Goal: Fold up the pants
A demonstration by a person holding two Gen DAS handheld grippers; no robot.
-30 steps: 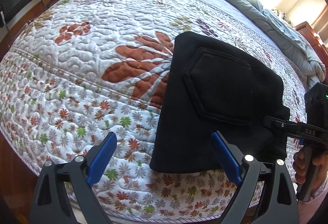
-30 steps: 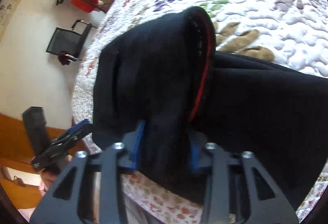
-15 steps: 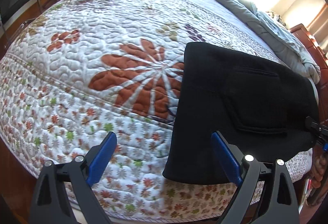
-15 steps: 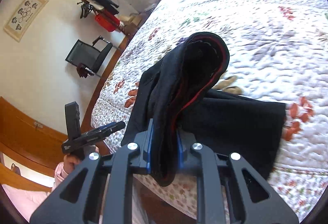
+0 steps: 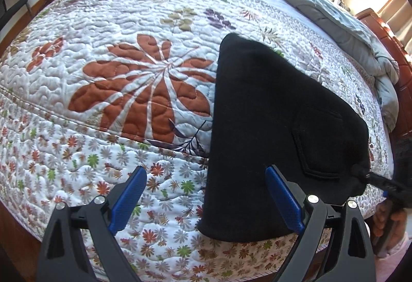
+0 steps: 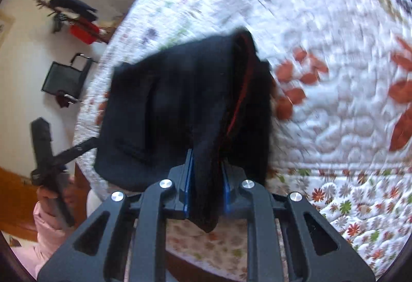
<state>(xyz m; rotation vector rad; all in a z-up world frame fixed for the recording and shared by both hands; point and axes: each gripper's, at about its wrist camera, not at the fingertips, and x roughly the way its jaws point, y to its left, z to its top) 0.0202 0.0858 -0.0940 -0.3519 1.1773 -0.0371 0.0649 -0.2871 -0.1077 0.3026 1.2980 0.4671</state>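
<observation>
The black pants point(image 5: 273, 127) lie folded into a thick stack on the floral quilt point(image 5: 116, 63) near the bed's front edge, pocket side up. My left gripper point(image 5: 206, 194) is open and empty just in front of the stack's near left corner. My right gripper point(image 6: 206, 186) is shut on the pants' point(image 6: 180, 101) edge, where a red inner seam shows, and holds that end lifted. In the left wrist view the right gripper's tip point(image 5: 370, 176) pinches the stack's right corner.
A grey duvet point(image 5: 334, 11) is bunched along the far right of the bed, beside a wooden headboard point(image 5: 386, 32). A black chair point(image 6: 64, 78) and a coat stand point(image 6: 74, 16) are by the wall. The bed's front edge drops off just before the grippers.
My right gripper has swung the held end of the pants to the right and lower. The stack has turned and shifted right on the quilt. My left gripper stays open.
</observation>
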